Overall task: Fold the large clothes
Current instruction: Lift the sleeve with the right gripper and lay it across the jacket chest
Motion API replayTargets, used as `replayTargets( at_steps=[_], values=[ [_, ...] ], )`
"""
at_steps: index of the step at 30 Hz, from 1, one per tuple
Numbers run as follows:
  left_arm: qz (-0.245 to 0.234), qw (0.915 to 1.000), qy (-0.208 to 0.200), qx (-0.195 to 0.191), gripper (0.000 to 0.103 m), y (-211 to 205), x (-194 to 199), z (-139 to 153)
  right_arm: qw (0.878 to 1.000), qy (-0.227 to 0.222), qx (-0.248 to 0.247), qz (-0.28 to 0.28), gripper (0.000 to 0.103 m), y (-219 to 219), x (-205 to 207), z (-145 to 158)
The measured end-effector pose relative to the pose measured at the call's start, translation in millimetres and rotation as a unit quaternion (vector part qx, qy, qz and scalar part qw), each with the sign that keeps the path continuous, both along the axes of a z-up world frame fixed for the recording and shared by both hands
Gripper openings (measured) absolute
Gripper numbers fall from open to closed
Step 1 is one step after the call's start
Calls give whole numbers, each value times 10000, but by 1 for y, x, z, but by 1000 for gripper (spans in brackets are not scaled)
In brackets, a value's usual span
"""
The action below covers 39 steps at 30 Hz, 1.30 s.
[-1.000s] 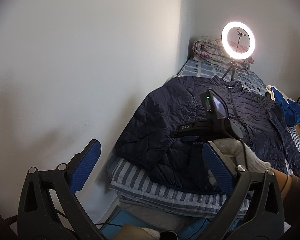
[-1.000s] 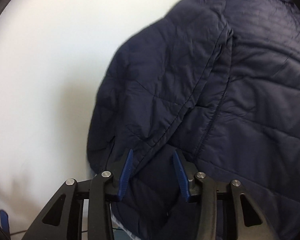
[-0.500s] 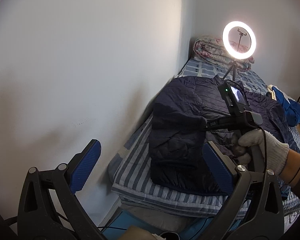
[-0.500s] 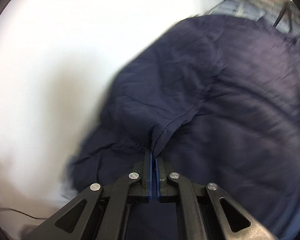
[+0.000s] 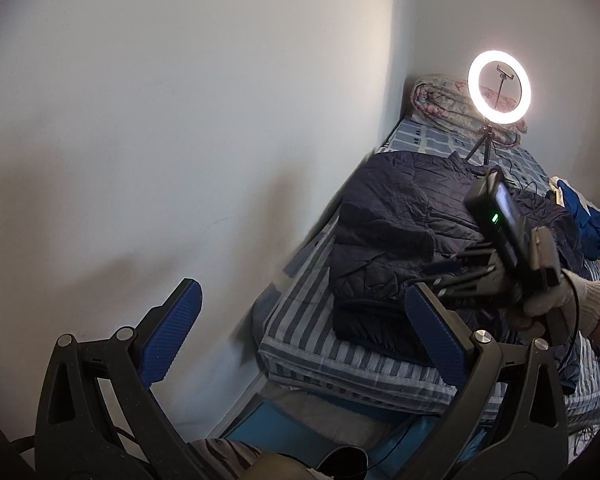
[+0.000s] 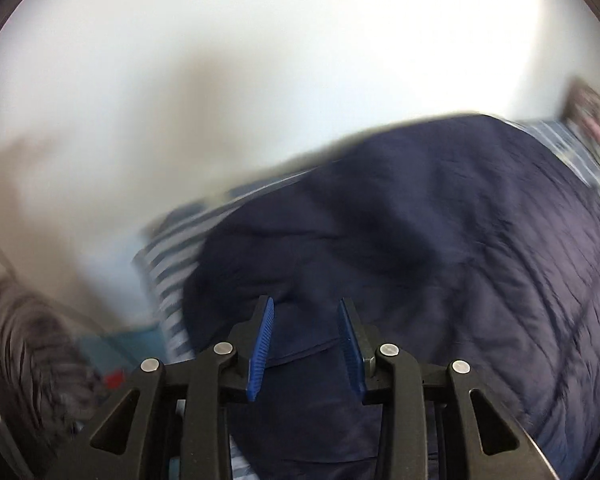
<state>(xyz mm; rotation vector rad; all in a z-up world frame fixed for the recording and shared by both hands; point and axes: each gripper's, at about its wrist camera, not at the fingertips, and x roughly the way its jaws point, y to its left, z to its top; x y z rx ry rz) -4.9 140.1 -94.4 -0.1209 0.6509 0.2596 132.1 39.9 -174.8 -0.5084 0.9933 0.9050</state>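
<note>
A dark navy quilted jacket (image 5: 380,248) lies on the striped bed (image 5: 300,328), its near sleeve folded over its body. My left gripper (image 5: 300,320) hangs open and empty in front of the bed's corner, apart from the jacket. My right gripper (image 5: 440,270), held by a gloved hand (image 5: 564,300), hovers over the folded part. In the blurred right wrist view its jaws (image 6: 306,324) are opening above the jacket (image 6: 440,248). Its blue pads (image 6: 262,344) press on nothing.
A white wall runs along the bed's left side. At the bed's far end a lit ring light (image 5: 499,86) stands on a tripod in front of a rolled floral quilt (image 5: 436,100). A blue garment (image 5: 584,220) lies at the right.
The right gripper shut on the jacket's sleeve, carried it up and over the jacket's body, then let go with its jaws parting. The left gripper's view shifted slightly.
</note>
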Motion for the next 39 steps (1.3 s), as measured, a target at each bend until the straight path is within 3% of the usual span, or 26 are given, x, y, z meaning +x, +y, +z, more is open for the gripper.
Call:
replayTargets(
  at_steps=[6,12,15,17,19,22,26,30,33,35,39],
  values=[
    [-65,10000,-30,-12,103,-2,-4,0,9967,-199,-536,576,57,31,-18,-28],
    [-49,10000,-61,4,103,-3,1,0,9908,-525,-1077,630,57,48,-2,-60],
    [-57,9999,-56,-65,103,-3,7,-2,9890,-587,-1212,618,48,51,3,-70],
    [-77,9999,-64,-85,103,-5,12,-2,9881,-631,-1272,596,20,53,5,-73],
    [-104,9999,-95,-66,103,-8,17,0,9913,-563,-1083,482,9,51,11,-65],
    [-174,9997,-171,-39,103,-15,25,4,9984,-329,-427,162,7,33,26,-37],
    [-338,9990,-287,43,103,-26,44,10,9984,-113,353,-437,7,-1,53,-1],
    [-604,9977,-308,43,103,-43,69,14,9864,79,1092,-1222,7,-51,88,30],
    [-942,9952,-159,-217,103,-56,97,15,9724,113,1465,-1810,7,-85,115,44],
    [-1095,9936,-72,-265,103,-70,120,16,9625,133,1640,-2157,7,-106,131,46],
    [-1472,9871,-271,-576,103,-93,156,17,9420,105,1801,-2830,6,-150,159,49]
  ],
)
